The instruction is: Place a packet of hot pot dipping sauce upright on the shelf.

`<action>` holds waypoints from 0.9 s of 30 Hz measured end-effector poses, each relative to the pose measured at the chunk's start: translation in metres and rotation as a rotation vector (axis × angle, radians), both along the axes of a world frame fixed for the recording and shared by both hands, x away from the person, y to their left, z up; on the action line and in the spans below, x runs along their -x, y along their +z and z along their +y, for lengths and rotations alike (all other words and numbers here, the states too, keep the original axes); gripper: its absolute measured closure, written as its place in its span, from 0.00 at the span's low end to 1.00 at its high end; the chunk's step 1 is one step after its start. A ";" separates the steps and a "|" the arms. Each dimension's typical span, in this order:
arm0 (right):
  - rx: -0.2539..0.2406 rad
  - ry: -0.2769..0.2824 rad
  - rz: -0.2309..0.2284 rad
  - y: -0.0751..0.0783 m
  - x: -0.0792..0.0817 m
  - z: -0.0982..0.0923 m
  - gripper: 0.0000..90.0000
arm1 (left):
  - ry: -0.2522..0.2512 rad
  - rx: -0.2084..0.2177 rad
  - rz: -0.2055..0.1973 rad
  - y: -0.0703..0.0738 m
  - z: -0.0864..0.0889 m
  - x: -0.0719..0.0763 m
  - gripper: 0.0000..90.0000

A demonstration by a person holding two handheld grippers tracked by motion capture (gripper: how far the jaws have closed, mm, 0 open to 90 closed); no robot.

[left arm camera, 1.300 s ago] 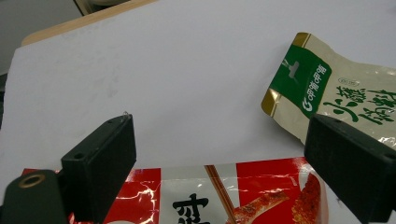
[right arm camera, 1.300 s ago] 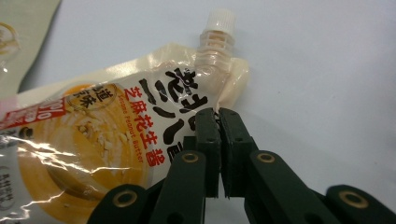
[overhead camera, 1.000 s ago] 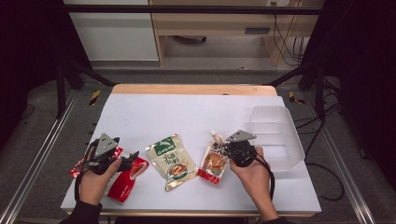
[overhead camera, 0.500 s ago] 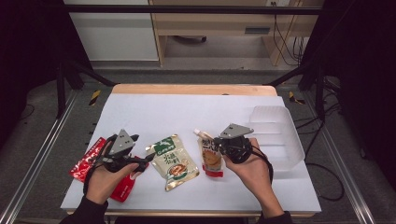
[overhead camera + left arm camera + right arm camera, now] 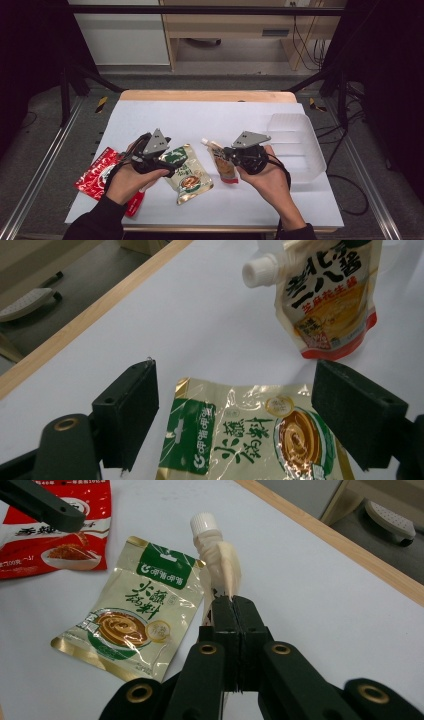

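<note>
Right gripper [image 5: 231, 602] clamped on spout pouch [image 5: 220, 567], pouch lifted, cap ahead of jaws. Advise firm hold during carry to clear tray [image 5: 300, 145]. Left gripper [image 5: 240, 405] apart, just been closing, straddling green sachet [image 5: 250, 440]; pads not pressing.

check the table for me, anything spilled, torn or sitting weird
Nothing spilled or torn. The spout pouch is off the table, pinched edge-on in the right tongs, cap on. The green packet lies flat but skewed, between the open left tongs. The red packet lies partly under the left hand. The clear tub stands upright.
</note>
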State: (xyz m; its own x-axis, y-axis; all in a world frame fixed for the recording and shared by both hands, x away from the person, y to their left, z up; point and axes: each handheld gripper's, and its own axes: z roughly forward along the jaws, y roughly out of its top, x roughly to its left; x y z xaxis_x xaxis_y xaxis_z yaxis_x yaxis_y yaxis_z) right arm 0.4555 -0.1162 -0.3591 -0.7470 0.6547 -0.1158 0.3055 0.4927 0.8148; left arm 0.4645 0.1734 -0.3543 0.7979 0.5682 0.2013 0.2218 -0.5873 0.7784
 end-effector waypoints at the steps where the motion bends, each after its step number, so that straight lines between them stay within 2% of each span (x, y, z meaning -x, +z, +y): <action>1: 0.001 0.003 0.000 0.001 -0.001 0.000 1.00 | -0.002 -0.001 0.003 0.001 -0.001 -0.002 0.21; 17: 0.008 0.044 -0.006 0.013 -0.005 0.006 1.00 | -0.014 -0.018 0.019 0.004 -0.004 -0.007 0.22; 21: 0.011 0.061 -0.010 0.016 -0.005 0.010 1.00 | -0.022 -0.026 0.017 0.007 -0.004 -0.008 0.22; 24: 0.012 0.071 -0.014 0.019 -0.004 0.013 1.00 | -0.028 -0.047 0.017 0.011 -0.004 -0.011 0.22; 27: 0.015 0.089 -0.019 0.021 -0.004 0.016 1.00 | -0.041 -0.039 0.025 0.014 -0.004 -0.013 0.24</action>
State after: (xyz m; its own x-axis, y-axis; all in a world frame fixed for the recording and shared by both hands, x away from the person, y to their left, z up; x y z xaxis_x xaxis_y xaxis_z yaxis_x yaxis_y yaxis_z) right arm 0.4595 -0.0997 -0.3382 -0.7995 0.5841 -0.1399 0.2446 0.5293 0.8124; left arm 0.4778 0.1691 -0.3402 0.8252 0.5273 0.2026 0.2163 -0.6263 0.7490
